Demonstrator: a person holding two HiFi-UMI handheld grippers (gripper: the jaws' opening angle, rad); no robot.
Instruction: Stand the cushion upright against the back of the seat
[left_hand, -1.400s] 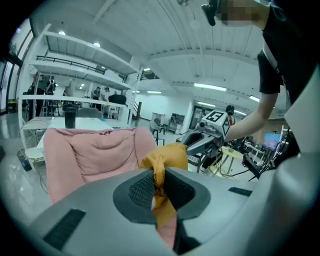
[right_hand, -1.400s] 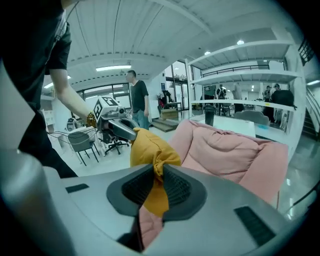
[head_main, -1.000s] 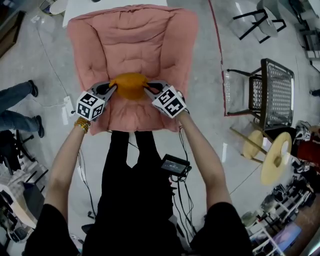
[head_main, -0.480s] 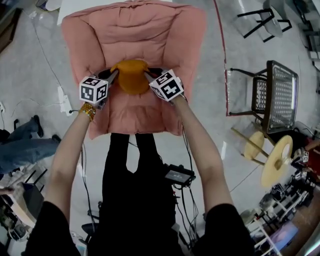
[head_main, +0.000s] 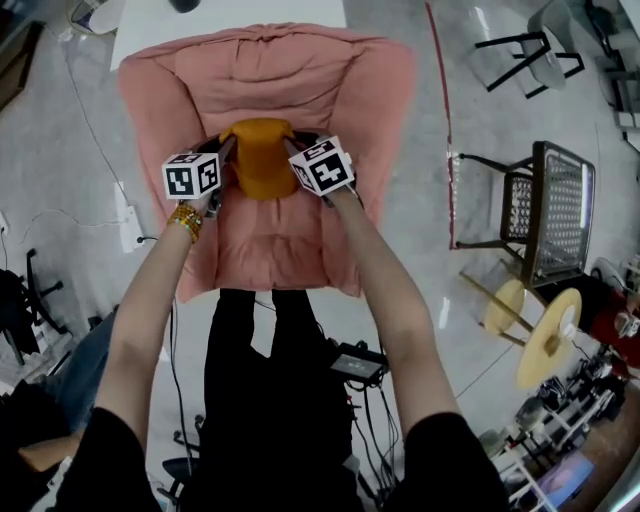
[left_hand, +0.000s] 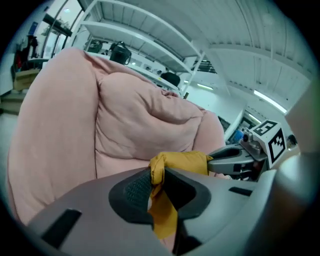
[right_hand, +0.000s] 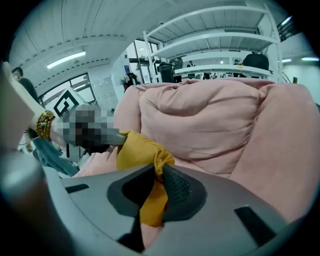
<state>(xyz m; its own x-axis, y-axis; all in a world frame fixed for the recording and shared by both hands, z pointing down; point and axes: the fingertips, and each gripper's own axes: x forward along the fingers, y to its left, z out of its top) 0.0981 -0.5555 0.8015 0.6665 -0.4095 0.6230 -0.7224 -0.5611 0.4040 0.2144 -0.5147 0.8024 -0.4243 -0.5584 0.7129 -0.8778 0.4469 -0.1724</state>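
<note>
Left claw (left_hand: 155, 175), right claw (right_hand: 159, 172) pinch orange cushion (head_main: 262, 160) over pink armchair (head_main: 270, 70) on grey floor (head_main: 70, 160).

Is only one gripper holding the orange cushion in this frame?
No, the left gripper and the right gripper each pinch a corner of the cushion.

A lab-like workshop hall: white metal shelving racks (right_hand: 220, 55) holding gear beyond the right gripper (right_hand: 156, 181), a ceiling strip light (right_hand: 66, 60) above it, polished grey floor (head_main: 480, 120) beneath.
</note>
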